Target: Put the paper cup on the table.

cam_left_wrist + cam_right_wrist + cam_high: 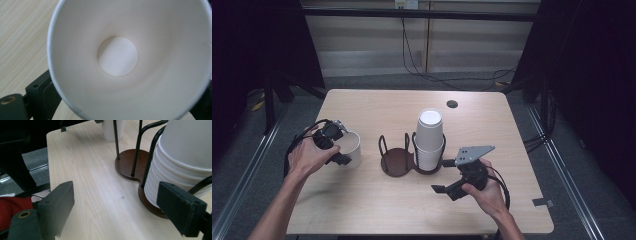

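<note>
A: Which way is your paper cup [349, 148] pointing?

B: You are holding it with its mouth facing up toward your left gripper [333, 145], so its long axis is running straight along the line of the fingers; in the left gripper view you are looking right down into the cup [117, 56] to its round bottom.

A: And your hands?

B: Your left hand [309, 155] is reaching in over the left part of the worktop [377, 205], left of the holder [398, 161]. Your right hand [484, 192] is resting low near the stack of cups [430, 140], its gripper [439, 189] aiming left.

A: The fingers?

B: The left fingers [40, 92] are standing wide and gripping the cup, one outside the rim at the lower left. The right fingers [58, 205] are standing open with nothing between them, bare worktop [105, 202] in the gap and the stack [180, 162] just beside the right finger.
</note>
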Tool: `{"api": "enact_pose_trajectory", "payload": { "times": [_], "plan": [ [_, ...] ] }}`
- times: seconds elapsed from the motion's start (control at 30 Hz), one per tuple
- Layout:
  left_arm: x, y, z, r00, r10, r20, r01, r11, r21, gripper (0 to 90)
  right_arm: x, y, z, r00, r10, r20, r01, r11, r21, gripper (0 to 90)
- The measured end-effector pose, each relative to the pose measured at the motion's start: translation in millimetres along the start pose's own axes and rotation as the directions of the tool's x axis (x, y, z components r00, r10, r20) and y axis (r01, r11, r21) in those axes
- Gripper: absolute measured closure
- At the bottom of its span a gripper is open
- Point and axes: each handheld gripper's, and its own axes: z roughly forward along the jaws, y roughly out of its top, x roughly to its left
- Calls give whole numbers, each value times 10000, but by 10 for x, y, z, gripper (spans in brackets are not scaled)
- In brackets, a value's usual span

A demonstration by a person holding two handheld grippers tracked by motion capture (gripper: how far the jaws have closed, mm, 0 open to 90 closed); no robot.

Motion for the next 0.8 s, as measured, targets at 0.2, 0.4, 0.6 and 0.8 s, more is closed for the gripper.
{"api": "enact_pose_trajectory", "payload": {
  "times": [0.2,0.4,0.6,0.8],
  "plan": [
    [2,-66,-62,10000,34,13,-34,9997,-225,79,5,4,0,10000,-34,0,34,10000,26,147],
    [-4,-154,-92,9998,-161,90,167,9973,-714,81,4,3,-6,10000,-21,49,21,10000,-8,147],
    [-34,-236,-146,9999,-86,-72,79,9953,-961,86,-15,-11,13,10000,64,63,-64,10000,50,146],
    [-57,-336,-171,9999,-137,-56,127,9892,-1462,158,-10,-7,9,9999,25,106,-25,10000,31,146]
  ]
}}
